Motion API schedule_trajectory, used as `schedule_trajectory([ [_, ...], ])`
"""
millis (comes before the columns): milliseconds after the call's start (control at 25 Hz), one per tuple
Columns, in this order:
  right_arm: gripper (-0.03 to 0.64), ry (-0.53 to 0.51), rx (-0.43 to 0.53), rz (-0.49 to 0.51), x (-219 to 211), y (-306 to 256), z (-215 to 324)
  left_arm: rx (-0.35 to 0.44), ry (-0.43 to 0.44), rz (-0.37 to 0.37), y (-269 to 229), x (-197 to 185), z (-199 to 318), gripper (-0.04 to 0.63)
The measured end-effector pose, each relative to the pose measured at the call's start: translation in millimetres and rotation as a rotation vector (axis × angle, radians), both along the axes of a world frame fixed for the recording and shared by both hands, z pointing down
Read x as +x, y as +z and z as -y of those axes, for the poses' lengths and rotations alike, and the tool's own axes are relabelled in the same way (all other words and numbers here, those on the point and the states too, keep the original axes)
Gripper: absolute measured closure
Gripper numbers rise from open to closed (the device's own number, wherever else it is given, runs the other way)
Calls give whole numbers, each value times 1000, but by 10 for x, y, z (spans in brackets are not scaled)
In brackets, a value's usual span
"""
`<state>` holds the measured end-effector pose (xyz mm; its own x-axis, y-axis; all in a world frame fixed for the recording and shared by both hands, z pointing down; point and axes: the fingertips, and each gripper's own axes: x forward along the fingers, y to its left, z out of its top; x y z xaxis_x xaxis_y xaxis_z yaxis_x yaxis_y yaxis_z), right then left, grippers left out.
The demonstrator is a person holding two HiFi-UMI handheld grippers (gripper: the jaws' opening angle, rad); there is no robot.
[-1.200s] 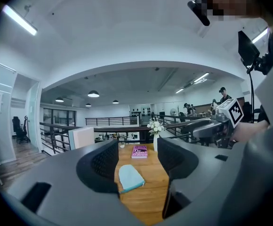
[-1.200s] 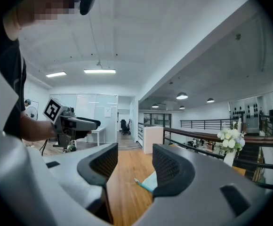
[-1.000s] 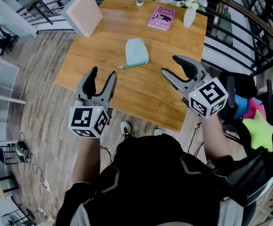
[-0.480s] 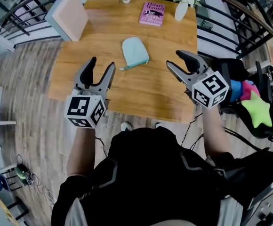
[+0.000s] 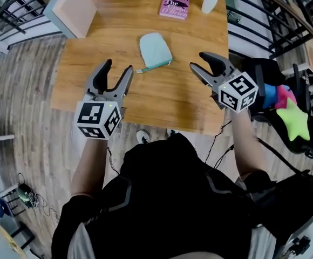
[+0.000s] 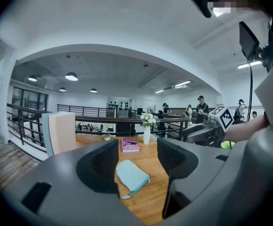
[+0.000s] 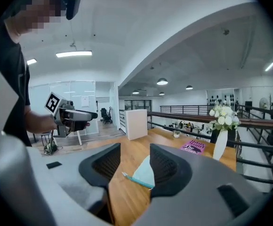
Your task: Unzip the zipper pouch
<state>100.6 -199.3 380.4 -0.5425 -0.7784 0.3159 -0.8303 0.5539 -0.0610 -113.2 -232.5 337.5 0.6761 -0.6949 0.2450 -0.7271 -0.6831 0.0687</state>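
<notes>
**Clerk:** Item one, left tongs (image 5: 118, 66)?

**Checker:** Jaws spread, nothing between them. Held above the near left part of the surface (image 5: 162, 99), with the marker cube (image 5: 97, 120) at the person's end.

**Clerk:** Item two, right tongs (image 5: 198, 61)?

**Checker:** Jaws apart, having just been closing a little, and nothing between them. Held over the near right edge of the surface.

**Clerk:** Item three, zipper pouch (image 5: 155, 47)?

**Checker:** Pale teal, lying flat on the surface. It sits beyond both tongs and between them, apart from each and touched by neither. The darker teal zip edge (image 5: 155, 66) faces the person, with a tab sticking out at its left end. Each gripper view shows the pouch through the gap between that pair's jaws, farther along the surface.

**Clerk:** Farther out on the surface?

**Checker:** One pink book (image 5: 174, 5), flat, near the far edge. One white vase (image 5: 210, 1) of white flowers, upright, just right of the book. One pale pink panel (image 5: 73, 9), standing at the far left corner.

**Clerk:** Off the surface?

**Checker:** Wood-plank floor (image 5: 21, 90) on the left. Dark railing (image 5: 264, 15) on the right. One bright green star-shaped soft toy (image 5: 297, 120), beside the person's right arm.
</notes>
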Motion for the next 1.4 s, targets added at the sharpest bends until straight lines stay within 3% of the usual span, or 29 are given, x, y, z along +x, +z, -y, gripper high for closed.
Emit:
schedule_trajectory([
  [120, 413, -41, -21, 14, 126, 174, 148, -35, -4, 31, 146, 141, -30, 322],
  [320, 413, -139, -54, -55, 225, 584, 368, -61, 6, 109, 466, 345, -113, 324],
  [760, 422, -324, -117, -193, 351, 1434, 715, -162, -101, 112, 1004, 546, -205, 341],
  [1080, 430, -456, -171, -248, 208, 2010, 946, -258, -200, 132, 1421, 516, -242, 341],
  [1400, 430, -629, -159, -431, 2, 2480, 1114, -299, -258, 147, 1569, 297, -292, 325],
])
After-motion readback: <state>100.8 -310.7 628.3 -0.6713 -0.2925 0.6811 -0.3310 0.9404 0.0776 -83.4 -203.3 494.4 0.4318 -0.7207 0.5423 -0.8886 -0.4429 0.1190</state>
